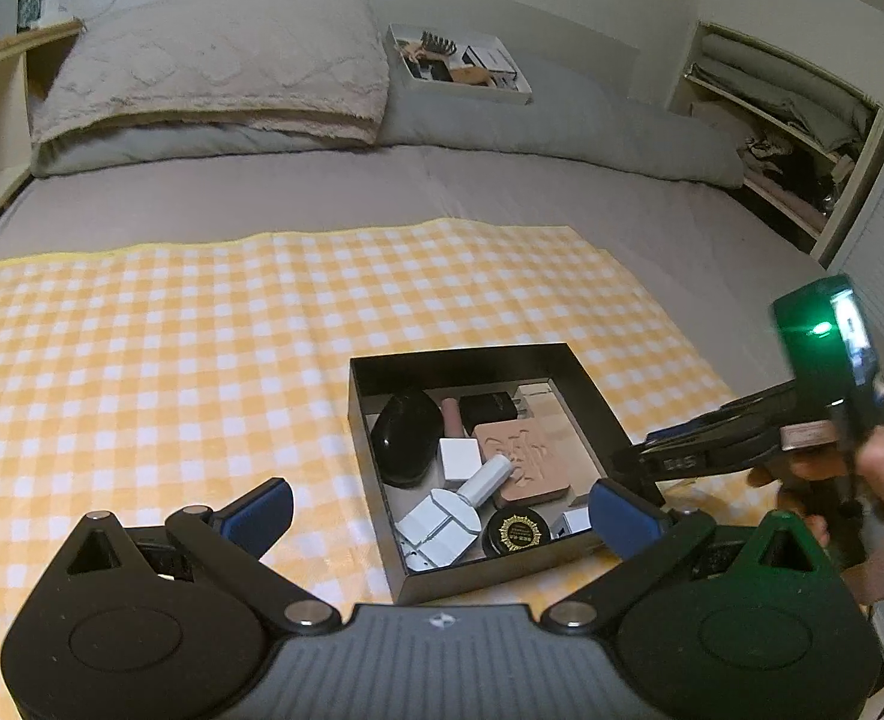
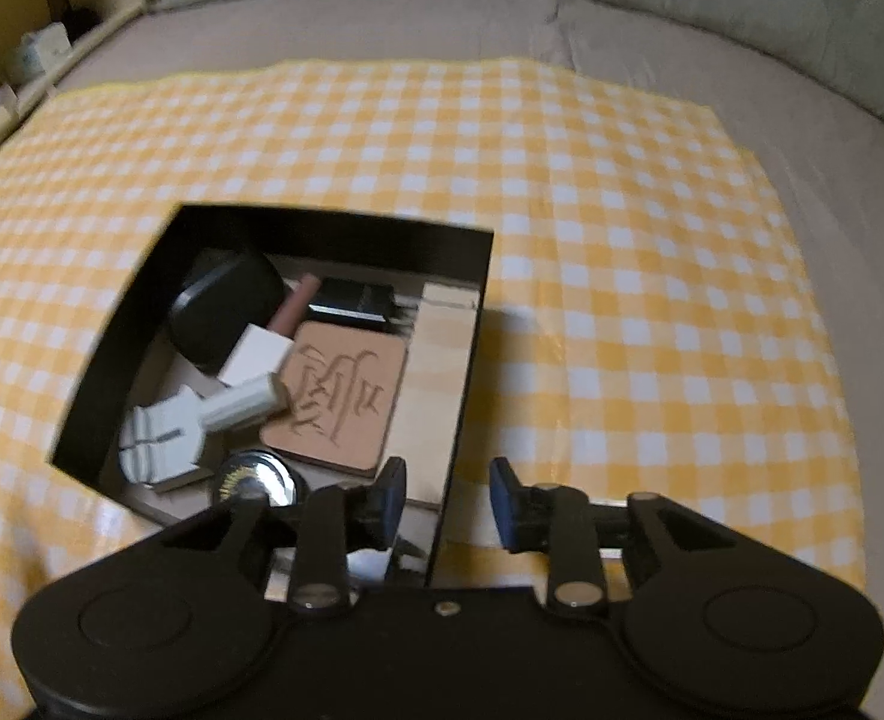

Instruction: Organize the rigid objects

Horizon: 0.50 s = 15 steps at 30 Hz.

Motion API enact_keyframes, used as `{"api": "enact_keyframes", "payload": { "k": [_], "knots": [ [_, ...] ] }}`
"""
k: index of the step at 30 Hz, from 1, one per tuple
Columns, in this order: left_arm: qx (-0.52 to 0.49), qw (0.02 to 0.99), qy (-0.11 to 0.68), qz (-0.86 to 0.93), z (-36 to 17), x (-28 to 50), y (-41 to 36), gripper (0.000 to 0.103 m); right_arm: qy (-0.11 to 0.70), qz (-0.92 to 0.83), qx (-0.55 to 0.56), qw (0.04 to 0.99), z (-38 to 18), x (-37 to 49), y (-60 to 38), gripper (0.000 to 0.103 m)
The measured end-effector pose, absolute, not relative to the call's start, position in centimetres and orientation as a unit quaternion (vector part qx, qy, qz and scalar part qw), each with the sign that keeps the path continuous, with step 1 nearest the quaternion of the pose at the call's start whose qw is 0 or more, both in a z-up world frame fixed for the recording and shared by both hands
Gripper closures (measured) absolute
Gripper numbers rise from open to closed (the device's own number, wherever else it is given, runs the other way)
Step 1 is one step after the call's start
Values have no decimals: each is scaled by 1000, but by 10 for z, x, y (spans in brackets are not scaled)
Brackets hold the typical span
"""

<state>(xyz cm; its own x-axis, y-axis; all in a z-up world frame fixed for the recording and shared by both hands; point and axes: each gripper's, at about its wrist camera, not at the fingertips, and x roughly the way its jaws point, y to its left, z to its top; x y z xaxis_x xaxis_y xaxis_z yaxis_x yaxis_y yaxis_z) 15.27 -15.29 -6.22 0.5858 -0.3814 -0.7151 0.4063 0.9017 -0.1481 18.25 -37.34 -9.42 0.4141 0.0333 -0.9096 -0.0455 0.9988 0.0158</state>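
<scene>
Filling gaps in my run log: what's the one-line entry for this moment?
black box on checked cloth | items inside | right hand-held gripper open astride wall | left hand-held gripper open, empty

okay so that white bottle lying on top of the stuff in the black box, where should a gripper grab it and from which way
Probably from above, across the ribbed cap of the white bottle. It lies tilted over the other items in the black box, so its cap is raised and clear on both sides, while its square body sits low among clutter.

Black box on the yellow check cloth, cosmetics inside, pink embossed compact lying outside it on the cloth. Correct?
Not quite: the pink embossed compact lies inside the black box, among the other cosmetics, not on the yellow check cloth. The right wrist view shows it plainly; the rest stands.
</scene>
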Motion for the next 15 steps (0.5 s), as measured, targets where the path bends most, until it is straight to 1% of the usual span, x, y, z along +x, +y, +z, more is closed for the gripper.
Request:
{"api": "enact_keyframes", "payload": {
  "k": [2, 3, 4, 5, 6, 8, 14, 15],
  "knots": [
    [21, 893, 391, -221, -59, 147, -151, 0, 525, 27, 3, 851, -80, 172, -373, 61],
    [22, 895, 387, -220, -57, 144, -150, 0, 516, 28, 7, 856, -72, 165, -373, 59],
    [23, 896, 385, -220, -55, 141, -149, 0, 507, 31, 10, 861, -65, 158, -372, 55],
    [25, 897, 381, -221, -53, 138, -148, 0, 498, 34, 13, 867, -57, 151, -372, 48],
    [27, 899, 377, -221, -51, 134, -147, 0, 490, 38, 15, 871, -51, 144, -371, 45],
    [32, 902, 368, -223, -47, 126, -145, 0, 473, 43, 17, 880, -36, 127, -370, 35],
    [38, 909, 350, -223, -39, 101, -135, 0, 420, 40, 40, 906, -3, 80, -370, 20],
    [40, 910, 347, -223, -38, 96, -133, 0, 411, 37, 45, 910, 0, 73, -370, 19]
  ]
}}
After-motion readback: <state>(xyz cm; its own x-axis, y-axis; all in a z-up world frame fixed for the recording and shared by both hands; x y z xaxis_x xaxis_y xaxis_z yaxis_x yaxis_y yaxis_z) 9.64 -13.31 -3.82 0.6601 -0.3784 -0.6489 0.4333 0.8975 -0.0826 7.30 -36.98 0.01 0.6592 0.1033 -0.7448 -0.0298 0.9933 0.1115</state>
